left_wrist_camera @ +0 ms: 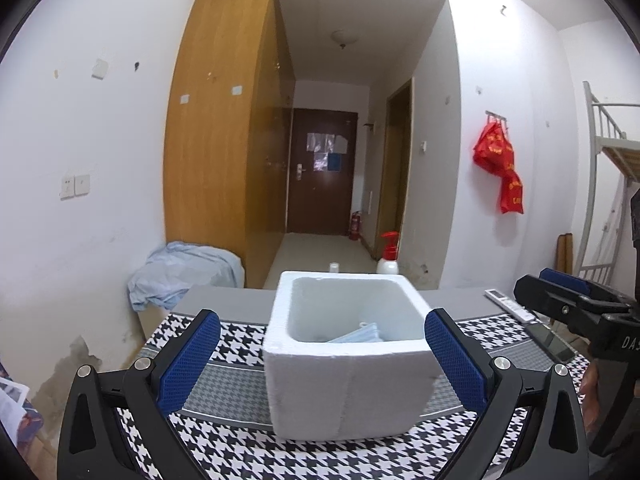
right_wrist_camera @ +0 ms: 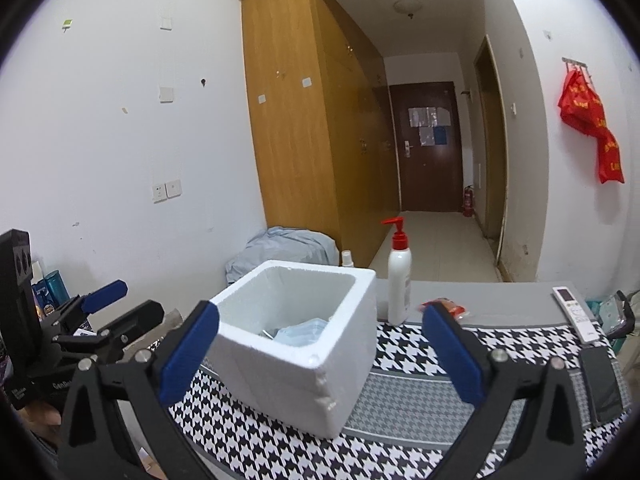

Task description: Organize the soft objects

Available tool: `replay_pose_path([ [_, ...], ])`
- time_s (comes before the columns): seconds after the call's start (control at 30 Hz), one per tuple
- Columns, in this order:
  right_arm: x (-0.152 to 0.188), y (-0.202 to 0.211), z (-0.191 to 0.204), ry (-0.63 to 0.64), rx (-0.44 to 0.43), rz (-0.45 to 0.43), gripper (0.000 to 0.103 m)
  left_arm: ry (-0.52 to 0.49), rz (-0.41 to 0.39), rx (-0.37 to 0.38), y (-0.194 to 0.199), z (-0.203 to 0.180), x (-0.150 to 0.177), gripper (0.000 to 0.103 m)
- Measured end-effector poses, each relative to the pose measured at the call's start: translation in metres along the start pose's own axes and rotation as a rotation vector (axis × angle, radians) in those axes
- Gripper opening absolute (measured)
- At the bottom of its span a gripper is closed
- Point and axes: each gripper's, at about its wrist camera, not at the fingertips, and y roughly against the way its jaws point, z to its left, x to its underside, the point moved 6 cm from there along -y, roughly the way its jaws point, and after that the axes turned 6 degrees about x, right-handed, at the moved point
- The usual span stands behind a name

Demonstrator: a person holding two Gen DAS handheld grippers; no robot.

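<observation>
A white foam box (left_wrist_camera: pixel 348 392) (right_wrist_camera: pixel 296 376) stands on the houndstooth table cloth (left_wrist_camera: pixel 224 344) (right_wrist_camera: pixel 416 344). Light blue face masks (left_wrist_camera: pixel 360 334) (right_wrist_camera: pixel 300 332) lie inside it. My left gripper (left_wrist_camera: pixel 322 320) is open just in front of the box, which shows between its blue pads without being pressed. My right gripper (right_wrist_camera: pixel 320 312) is open too and holds nothing, with the box ahead and to its left. Each gripper also shows in the other's view: the left gripper (right_wrist_camera: pixel 106 304) to the left of the box, the right gripper (left_wrist_camera: pixel 560 300) to the right. A small red packet (right_wrist_camera: pixel 450 306) lies behind the right finger.
A white pump bottle (right_wrist_camera: pixel 400 280) (left_wrist_camera: pixel 388 260) and a small bottle (right_wrist_camera: pixel 347 258) stand behind the box. A remote (right_wrist_camera: pixel 576 312) and a dark phone (right_wrist_camera: pixel 604 384) lie at the table's right edge. A pale blue cloth heap (left_wrist_camera: pixel 184 272) sits beyond the table by the wardrobe.
</observation>
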Motion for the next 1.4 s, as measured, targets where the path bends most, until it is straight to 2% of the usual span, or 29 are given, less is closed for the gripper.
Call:
replay_pose_path([
  [0.3, 0.014, 0.041, -0.011, -0.002, 0.056, -0.047, 0.103, -0.021, -0.035, -0.009, 0.028, -0.015, 0.003, 0.102],
  [0.57, 0.029, 0.065, -0.004, 0.038, 0.087, -0.089, 0.103, -0.049, -0.070, -0.020, 0.046, -0.026, 0.013, 0.102],
  [0.77, 0.038, 0.076, -0.005, 0.027, 0.095, -0.116, 0.103, -0.059, -0.104, -0.006, 0.055, -0.030, 0.021, 0.102],
  [1.17, 0.063, 0.085, -0.008, 0.014, 0.124, -0.140, 0.103, -0.040, -0.106, 0.005, 0.056, -0.026, 0.045, 0.102],
  [1.4, 0.081, 0.092, -0.008, 0.011, 0.158, -0.142, 0.103, -0.050, -0.124, -0.014, 0.065, -0.023, 0.055, 0.102],
])
